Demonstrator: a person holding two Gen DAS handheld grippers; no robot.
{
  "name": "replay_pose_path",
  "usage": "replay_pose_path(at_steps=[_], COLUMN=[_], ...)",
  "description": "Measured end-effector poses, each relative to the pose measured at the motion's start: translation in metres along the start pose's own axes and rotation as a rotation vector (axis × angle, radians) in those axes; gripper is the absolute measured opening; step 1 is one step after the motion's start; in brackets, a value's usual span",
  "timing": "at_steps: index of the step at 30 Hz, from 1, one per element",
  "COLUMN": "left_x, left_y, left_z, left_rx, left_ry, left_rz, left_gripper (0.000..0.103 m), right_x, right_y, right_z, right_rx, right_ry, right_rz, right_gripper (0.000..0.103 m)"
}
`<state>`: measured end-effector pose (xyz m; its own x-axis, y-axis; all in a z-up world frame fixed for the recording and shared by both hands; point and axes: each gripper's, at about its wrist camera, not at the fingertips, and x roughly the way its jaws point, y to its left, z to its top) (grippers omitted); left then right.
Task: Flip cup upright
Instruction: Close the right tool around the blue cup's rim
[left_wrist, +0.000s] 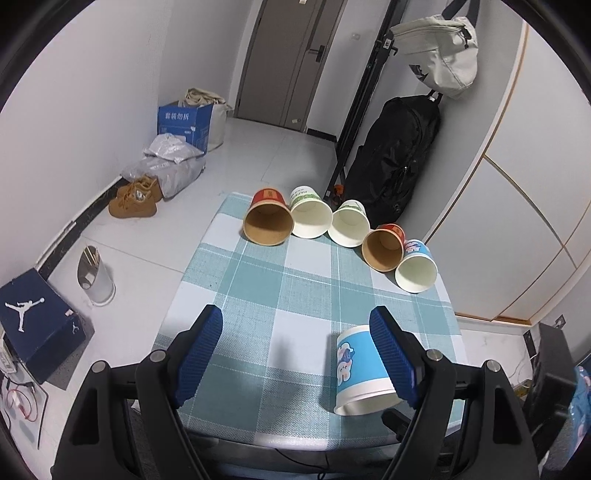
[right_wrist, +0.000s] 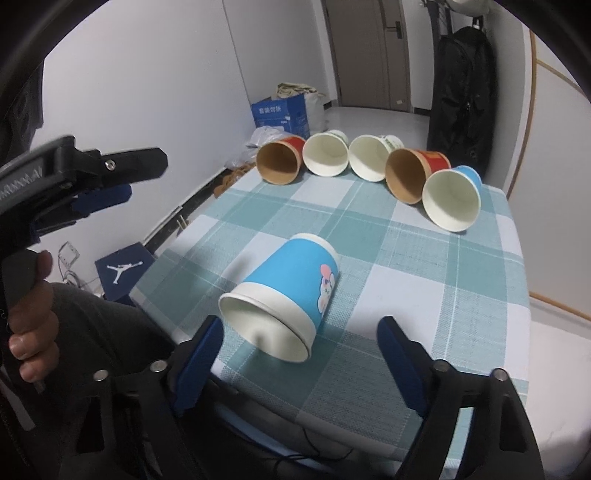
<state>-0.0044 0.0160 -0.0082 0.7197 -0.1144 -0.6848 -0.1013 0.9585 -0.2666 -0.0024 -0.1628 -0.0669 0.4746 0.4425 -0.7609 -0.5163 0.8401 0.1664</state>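
Left tongs (left_wrist: 295, 332): spread wide, holding nothing; the blue pads hover above the near part of the surface (left_wrist: 280, 291), and the right pad overlaps the blue cup from this view, so contact cannot be told here.
Right tongs (right_wrist: 299, 334): spread wide, holding nothing; the cup's mouth lies between the pads, closer to the left one, apart from both.
Blue cup (right_wrist: 286, 299): on its side near the front of the checked surface, mouth toward the right wrist camera, base pointing away; a cartoon print shows on its wall. In the left wrist view its right flank is covered by the pad.
Hidden: the front edge of the surface is masked by the tong bodies in both views; a dark cable beneath it is only partly seen.
Left hand (right_wrist: 31, 314): at the left edge of the right wrist view, gripping the handle, cut off by the frame.
Row of cups (left_wrist: 332, 225): five lying on their sides along the far edge, mouths facing the cameras, touching or nearly so: red, two white-green, red, blue.
Open room: bare cloth between the blue cup and the row.
Edges: the floor drops away left and right of the surface.
Beyond: shoe box (left_wrist: 35, 321), bin (left_wrist: 94, 277), boots (left_wrist: 135, 199), black bag (left_wrist: 395, 166), door (left_wrist: 295, 59).
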Motion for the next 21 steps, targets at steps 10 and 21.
replay_pose_path(at_steps=[10,21], left_x=[0.015,0.013], left_y=[0.015,0.018], left_z=[0.005,0.004], left_rx=[-0.082,-0.086], left_ry=[0.054,0.049], left_rz=[0.03,0.049], left_gripper=[0.078,0.078], right_x=[0.015,0.015], right_y=[0.002,0.006], right_z=[0.001,0.001], right_rx=[0.002,-0.025], right_ry=[0.044,0.028], right_rz=[0.013,-0.052], right_gripper=[0.049,0.015])
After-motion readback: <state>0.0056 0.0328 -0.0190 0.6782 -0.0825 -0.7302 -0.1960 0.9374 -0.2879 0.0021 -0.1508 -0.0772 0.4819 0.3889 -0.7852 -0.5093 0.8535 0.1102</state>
